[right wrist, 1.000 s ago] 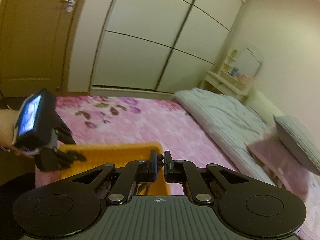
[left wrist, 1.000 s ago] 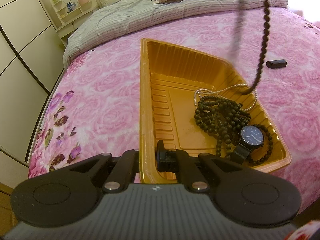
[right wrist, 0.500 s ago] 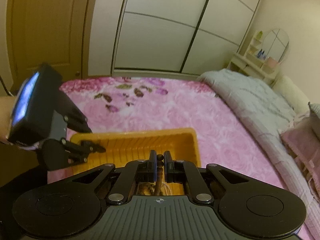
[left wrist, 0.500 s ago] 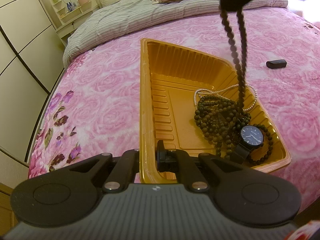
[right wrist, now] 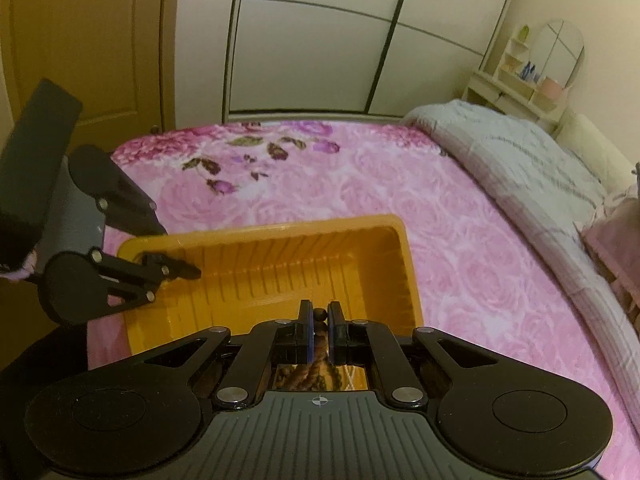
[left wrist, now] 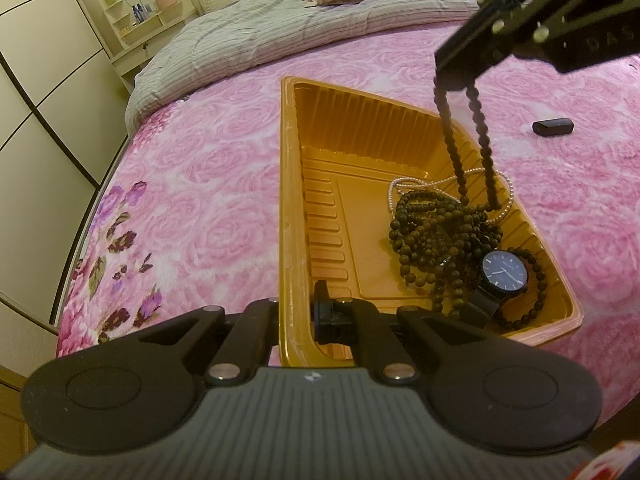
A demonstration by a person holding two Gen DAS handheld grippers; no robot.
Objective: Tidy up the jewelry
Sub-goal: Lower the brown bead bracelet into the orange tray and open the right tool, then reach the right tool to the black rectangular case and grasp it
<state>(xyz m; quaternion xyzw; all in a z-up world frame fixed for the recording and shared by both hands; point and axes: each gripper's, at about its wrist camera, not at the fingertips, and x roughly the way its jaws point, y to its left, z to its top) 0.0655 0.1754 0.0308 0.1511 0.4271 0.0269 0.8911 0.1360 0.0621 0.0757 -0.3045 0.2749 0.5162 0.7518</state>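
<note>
home bedroom — bed (right wrist: 400,184) | wardrobe (right wrist: 360,36) | vanity mirror (right wrist: 558,54)

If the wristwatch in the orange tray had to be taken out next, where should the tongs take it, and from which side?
Probably the black strap of the dark-faced round wristwatch, coming from above, near the orange plastic tray's near wall. The strap is narrow and sticks out clear of the dark wooden bead strands, while the flat round case is wide and partly ringed by beads.

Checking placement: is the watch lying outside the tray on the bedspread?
No, the watch lies inside the orange tray, beside the dark bead strands.
</note>
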